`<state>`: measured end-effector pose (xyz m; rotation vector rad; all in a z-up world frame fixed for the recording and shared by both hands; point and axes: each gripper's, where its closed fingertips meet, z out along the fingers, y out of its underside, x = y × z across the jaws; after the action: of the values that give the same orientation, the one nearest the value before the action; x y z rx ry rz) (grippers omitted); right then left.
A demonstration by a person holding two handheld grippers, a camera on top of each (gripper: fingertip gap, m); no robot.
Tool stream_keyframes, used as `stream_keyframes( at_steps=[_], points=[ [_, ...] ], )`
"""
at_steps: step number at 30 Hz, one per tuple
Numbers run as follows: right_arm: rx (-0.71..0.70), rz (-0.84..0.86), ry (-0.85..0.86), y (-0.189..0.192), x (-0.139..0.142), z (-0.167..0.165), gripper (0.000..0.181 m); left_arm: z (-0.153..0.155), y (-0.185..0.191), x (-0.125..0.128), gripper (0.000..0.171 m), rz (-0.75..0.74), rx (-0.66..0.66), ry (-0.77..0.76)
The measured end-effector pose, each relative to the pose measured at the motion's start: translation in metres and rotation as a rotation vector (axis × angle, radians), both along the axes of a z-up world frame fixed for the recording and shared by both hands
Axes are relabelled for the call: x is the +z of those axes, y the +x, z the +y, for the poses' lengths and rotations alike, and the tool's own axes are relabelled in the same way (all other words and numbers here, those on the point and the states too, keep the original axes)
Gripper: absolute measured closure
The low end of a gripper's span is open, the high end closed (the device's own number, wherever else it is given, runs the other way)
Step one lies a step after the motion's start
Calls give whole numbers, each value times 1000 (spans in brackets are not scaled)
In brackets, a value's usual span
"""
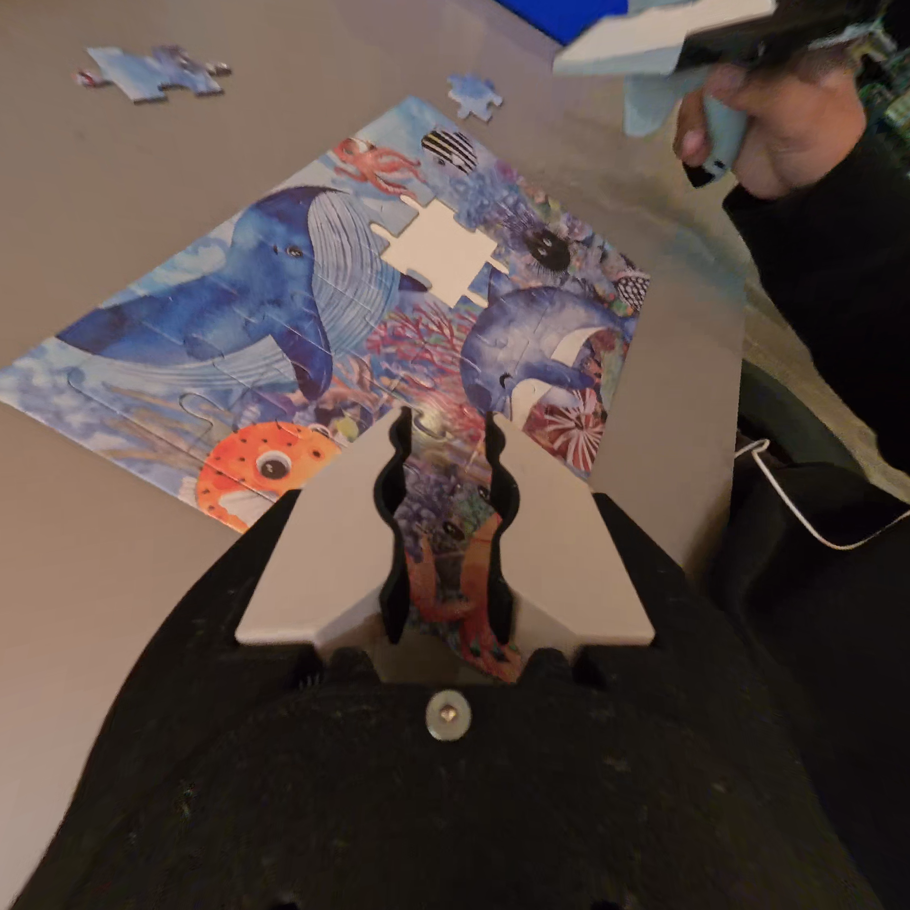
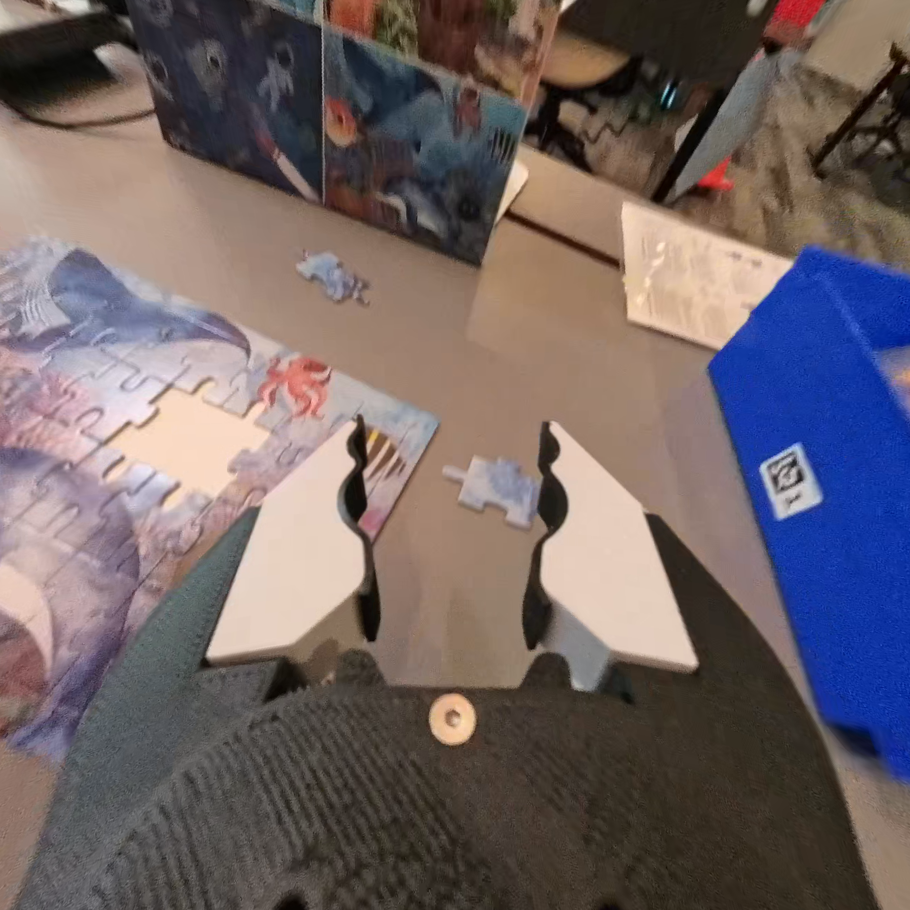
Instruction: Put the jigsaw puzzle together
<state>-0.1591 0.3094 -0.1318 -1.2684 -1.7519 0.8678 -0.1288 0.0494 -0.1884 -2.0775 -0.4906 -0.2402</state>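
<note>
The sea-animal jigsaw puzzle [image 1: 276, 305] lies flat on the grey table, with one white piece-shaped hole [image 1: 438, 251] near its middle. My left gripper [image 1: 447, 413] hovers over the puzzle's near corner, shut on a puzzle piece [image 1: 453, 556] with purple coral and orange on it. A single pale blue piece [image 1: 475, 96] lies just past the puzzle's far corner, and a joined pale blue cluster [image 1: 152, 74] lies farther left. My right gripper [image 2: 451, 423] is open and empty above the table, with the pale blue piece [image 2: 497, 492] between its fingertips, close to the right finger. The puzzle [image 2: 98, 492] and its hole [image 2: 192, 443] are to its left.
A blue bin [image 2: 827, 468] stands close on the right. The puzzle box [image 2: 344, 123] stands upright at the back, with the blue cluster [image 2: 335, 280] in front of it. A clear plastic sheet [image 2: 689, 276] lies at the back right. A hand [image 1: 768, 123] holds the right gripper [image 1: 630, 49].
</note>
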Motion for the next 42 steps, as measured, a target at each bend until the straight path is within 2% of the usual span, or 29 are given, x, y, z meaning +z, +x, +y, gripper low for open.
stream_keyframes(
  at_steps=[4, 7, 9, 11, 13, 16, 19, 27, 32, 42],
  points=[
    [50, 151, 73, -55, 57, 23, 116, 9, -27, 13, 126, 48, 54, -16],
    [44, 179, 9, -85, 70, 33, 117, 12, -48, 20, 116, 115, 72, -96],
    [84, 179, -89, -91, 65, 24, 117, 16, -54, 21, 113, 121, 59, -152],
    [134, 136, -140, -87, 43, 11, 121, 21, -62, 21, 112, 167, 71, -177],
    [144, 47, -66, -78, 21, 12, 121, 24, -74, 19, 111, 241, 96, -203],
    [95, 20, 150, -66, -4, 37, 131, 28, -88, 12, 111, 343, 123, -225],
    [114, -1, 108, -58, -21, 42, 133, 30, -89, 1, 110, 365, 116, -261],
    [31, -47, -91, -62, -36, 63, 133, 23, -87, -13, 111, 299, 96, -216],
    [0, -25, -223, -65, -34, 66, 135, 18, -91, -16, 111, 324, 105, -238],
    [29, -29, -214, -66, -36, 50, 139, 21, -96, -3, 101, 387, 149, -170]
  ],
)
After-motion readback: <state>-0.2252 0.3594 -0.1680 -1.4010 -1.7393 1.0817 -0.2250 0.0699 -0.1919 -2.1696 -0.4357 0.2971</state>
